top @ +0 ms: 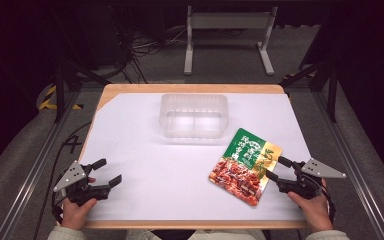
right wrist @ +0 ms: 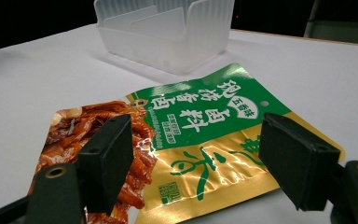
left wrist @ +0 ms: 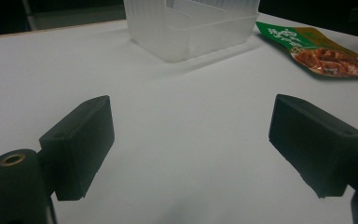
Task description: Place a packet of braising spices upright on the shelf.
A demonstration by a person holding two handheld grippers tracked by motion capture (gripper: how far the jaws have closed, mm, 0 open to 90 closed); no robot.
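I see the foil pouch [top: 246, 167] lying flat on the white table [top: 145, 150], right of centre and just in front of the clear bin [top: 194, 115]. It looks light, floppy and slick, so I'd pinch its near edge. My right gripper [top: 275, 168] straddles that edge, jaws spread; left gripper [top: 107, 171] released, with bare surface around.
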